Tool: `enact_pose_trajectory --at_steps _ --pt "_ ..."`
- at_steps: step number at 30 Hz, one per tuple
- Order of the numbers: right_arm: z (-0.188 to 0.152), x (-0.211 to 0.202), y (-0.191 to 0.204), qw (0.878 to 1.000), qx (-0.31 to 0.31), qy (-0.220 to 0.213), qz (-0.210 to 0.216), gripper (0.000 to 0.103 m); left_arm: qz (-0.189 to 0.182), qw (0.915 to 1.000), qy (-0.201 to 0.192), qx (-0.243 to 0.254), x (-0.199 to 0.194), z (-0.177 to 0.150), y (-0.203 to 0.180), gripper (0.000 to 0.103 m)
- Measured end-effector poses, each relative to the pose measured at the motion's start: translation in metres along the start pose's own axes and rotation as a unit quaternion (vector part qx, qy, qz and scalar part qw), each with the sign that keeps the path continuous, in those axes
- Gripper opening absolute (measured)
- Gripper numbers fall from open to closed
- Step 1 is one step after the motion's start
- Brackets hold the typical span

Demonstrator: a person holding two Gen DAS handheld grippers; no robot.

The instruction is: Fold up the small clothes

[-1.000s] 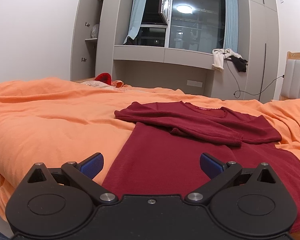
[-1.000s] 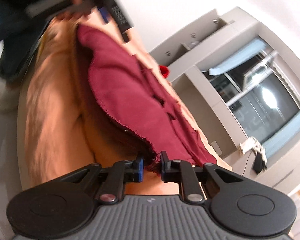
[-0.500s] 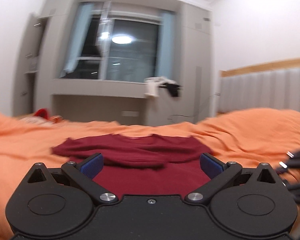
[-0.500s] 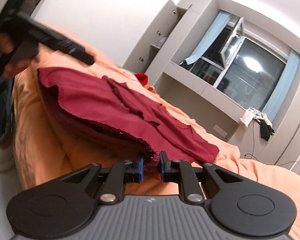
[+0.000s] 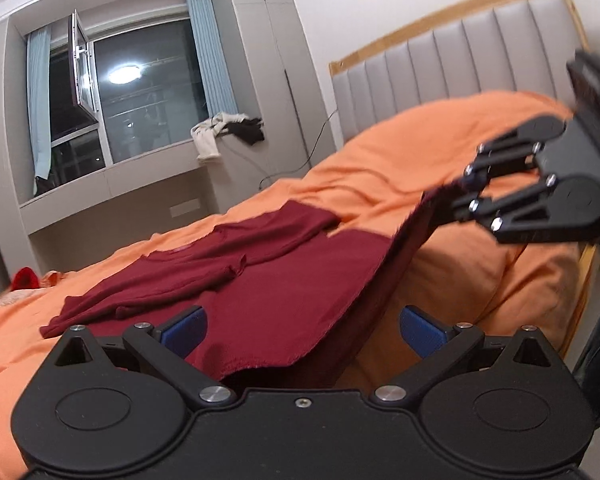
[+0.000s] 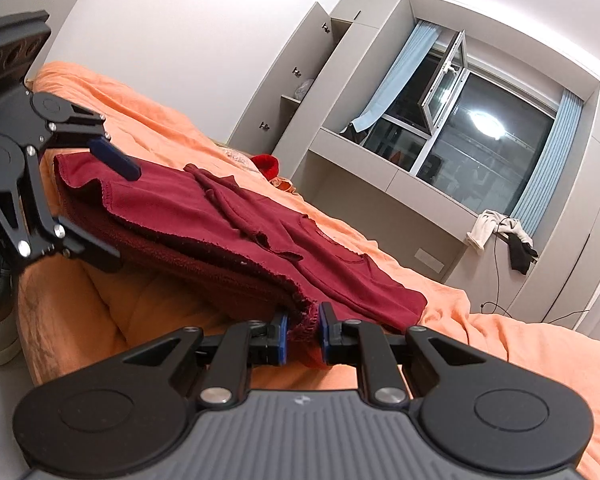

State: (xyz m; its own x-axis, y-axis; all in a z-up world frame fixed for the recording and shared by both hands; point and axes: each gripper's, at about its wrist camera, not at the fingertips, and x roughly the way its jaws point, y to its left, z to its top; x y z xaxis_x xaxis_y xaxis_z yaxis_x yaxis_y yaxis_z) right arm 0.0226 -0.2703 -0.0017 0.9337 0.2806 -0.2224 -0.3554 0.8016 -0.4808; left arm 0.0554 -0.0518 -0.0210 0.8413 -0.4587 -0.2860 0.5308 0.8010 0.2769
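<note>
Left wrist view: the left hand-held gripper point(image 5: 303, 326) has its blue-padded fingers point(image 5: 184, 326) spread wide apart with nothing between them. It sits at the near edge of the bed point(image 5: 80, 300), which is covered in orange bedding. Just beyond the fingers lies the dark red shirt point(image 5: 268, 280), its sleeves folded across the body and its collar toward the far side of the bed. The shirt's right-hand hem corner is lifted off the bedding and stretched toward the right hand-held gripper point(image 5: 466, 192), which enters from the right edge with its fingers drawn together on the cloth. Behind the bed stand a padded grey headboard point(image 5: 460, 56), a window point(image 5: 140, 92) with blue curtains, and a ledge with a white and a black garment point(image 5: 228, 132) draped over it.

Right wrist view: the right hand-held gripper point(image 6: 302, 332) is pinched tight on a bunched corner of the dark red shirt point(image 6: 228, 216), the frayed hem showing between its blue pads. From there the lower hem runs raised above the orange bed point(image 6: 140, 128) toward the left hand-held gripper point(image 6: 100, 200) at the left edge. One of its fingers lies over the shirt's other hem corner and the other sits below the cloth, the two well apart. A small red item point(image 6: 268, 164) lies on the far side of the bed, near an open grey wardrobe point(image 6: 300, 80).
</note>
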Motion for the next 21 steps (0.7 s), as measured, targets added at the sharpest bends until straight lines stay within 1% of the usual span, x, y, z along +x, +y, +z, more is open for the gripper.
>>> enact_pose_trajectory --at_steps 7,10,12,16,21 --pt "0.001 -0.005 -0.001 1.0 0.0 -0.003 -0.002 0.017 0.03 0.9987 0.031 0.026 0.011 -0.006 -0.006 0.102" --pt "0.001 -0.007 -0.001 1.0 -0.001 -0.004 -0.004 0.017 0.052 0.9968 0.049 0.037 0.016 -0.008 -0.008 0.102" --pt "0.002 -0.008 -0.002 1.0 0.0 -0.006 -0.006 0.017 0.075 0.9948 0.058 0.037 0.018 -0.011 -0.005 0.102" --pt "0.005 -0.01 -0.002 1.0 0.007 -0.015 -0.012 0.017 0.123 0.99 0.059 0.035 0.014 -0.015 0.006 0.101" --pt "0.011 -0.01 -0.002 0.999 0.017 -0.026 -0.027 0.017 0.16 0.9857 0.037 0.036 -0.005 -0.02 0.016 0.099"
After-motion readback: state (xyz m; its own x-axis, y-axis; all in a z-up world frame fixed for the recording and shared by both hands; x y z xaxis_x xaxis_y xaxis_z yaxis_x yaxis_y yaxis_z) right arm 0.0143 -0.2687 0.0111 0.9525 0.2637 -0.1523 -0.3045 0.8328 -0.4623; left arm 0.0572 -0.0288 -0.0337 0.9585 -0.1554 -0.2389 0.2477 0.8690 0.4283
